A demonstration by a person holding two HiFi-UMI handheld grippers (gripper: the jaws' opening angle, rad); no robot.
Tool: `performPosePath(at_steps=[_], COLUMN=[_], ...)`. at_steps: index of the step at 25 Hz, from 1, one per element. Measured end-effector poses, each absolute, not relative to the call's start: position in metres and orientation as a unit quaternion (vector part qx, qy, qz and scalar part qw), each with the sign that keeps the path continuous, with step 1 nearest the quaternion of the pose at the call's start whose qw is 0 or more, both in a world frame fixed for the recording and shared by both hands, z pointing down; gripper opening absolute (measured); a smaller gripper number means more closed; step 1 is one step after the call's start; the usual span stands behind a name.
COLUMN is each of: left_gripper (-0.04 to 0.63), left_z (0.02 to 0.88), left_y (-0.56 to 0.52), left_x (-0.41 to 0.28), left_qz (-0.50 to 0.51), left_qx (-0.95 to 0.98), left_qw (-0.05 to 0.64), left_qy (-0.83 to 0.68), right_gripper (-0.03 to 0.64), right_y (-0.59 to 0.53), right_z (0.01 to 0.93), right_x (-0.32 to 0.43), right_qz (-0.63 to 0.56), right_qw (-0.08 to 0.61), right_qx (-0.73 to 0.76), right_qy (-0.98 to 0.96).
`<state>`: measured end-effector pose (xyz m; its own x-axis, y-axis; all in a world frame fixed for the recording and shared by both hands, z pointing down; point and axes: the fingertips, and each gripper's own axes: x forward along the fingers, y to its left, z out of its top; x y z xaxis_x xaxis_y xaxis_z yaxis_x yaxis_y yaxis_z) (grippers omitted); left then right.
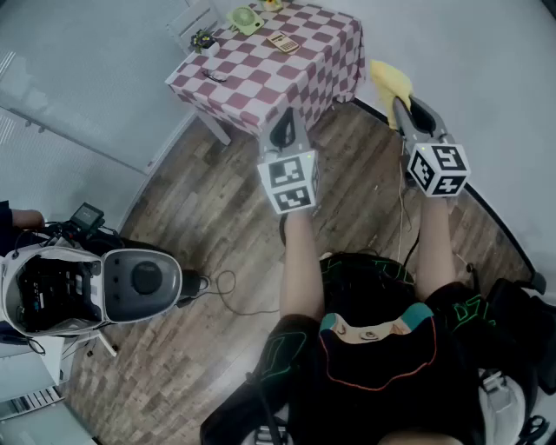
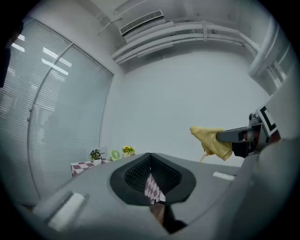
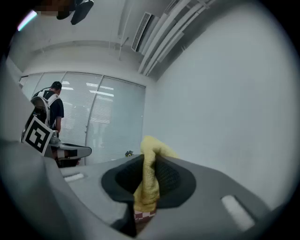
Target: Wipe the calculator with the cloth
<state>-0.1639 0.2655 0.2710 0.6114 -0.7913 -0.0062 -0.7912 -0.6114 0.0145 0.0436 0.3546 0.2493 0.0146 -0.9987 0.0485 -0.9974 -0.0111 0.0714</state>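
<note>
In the right gripper (image 1: 404,111), the cloth (image 3: 146,185).

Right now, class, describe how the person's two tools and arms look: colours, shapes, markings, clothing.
The left tool and right tool are alike: grey tapering bodies, black meshed lining inside the jaws, each with a white cube of black square markers. Forearms are unsleeved; the clothing is black with coloured trim.

Desk (image 1: 252,83) covered with a red-and-white checked cloth, stood on a wooden floor (image 1: 200,217), potted plant (image 1: 203,39) and pale green object (image 1: 246,19) set at its far edge, grey-and-white machine (image 1: 95,287) parked lower left, air conditioner (image 2: 140,22) mounted high, person (image 3: 50,110) seen beside blinds.
</note>
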Motion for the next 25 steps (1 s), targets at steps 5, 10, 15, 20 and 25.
performPosePath(at_steps=[5,10,15,20,25], left_gripper=[0.009,0.009,0.009,0.009,0.009], left_z=[0.271,0.275,0.306,0.310,0.327], left_y=[0.247,0.240,0.271,0.260,0.228], left_x=[-0.168,-0.159,-0.131,-0.121,-0.117], left_qz=[-0.007,-0.009,-0.006,0.003,0.029], left_qx=[0.898,0.904,0.905,0.912,0.911], left_qw=[0.015,0.029,0.041,0.053,0.064], left_qy=[-0.440,-0.427,-0.423,-0.408,-0.406], right_gripper=[0.066,0.066,0.066,0.066,0.066], right_y=[0.341,0.341,0.382,0.375,0.334], right_z=[0.245,0.245,0.273,0.278,0.291], right_x=[0.037,0.043,0.078,0.085,0.082], right_qz=[-0.014,-0.009,-0.002,0.014,0.036], right_qw=[0.047,0.041,0.046,0.053,0.062], right_qx=[0.712,0.725,0.737,0.746,0.734], right_qy=[-0.701,-0.687,-0.674,-0.664,-0.675])
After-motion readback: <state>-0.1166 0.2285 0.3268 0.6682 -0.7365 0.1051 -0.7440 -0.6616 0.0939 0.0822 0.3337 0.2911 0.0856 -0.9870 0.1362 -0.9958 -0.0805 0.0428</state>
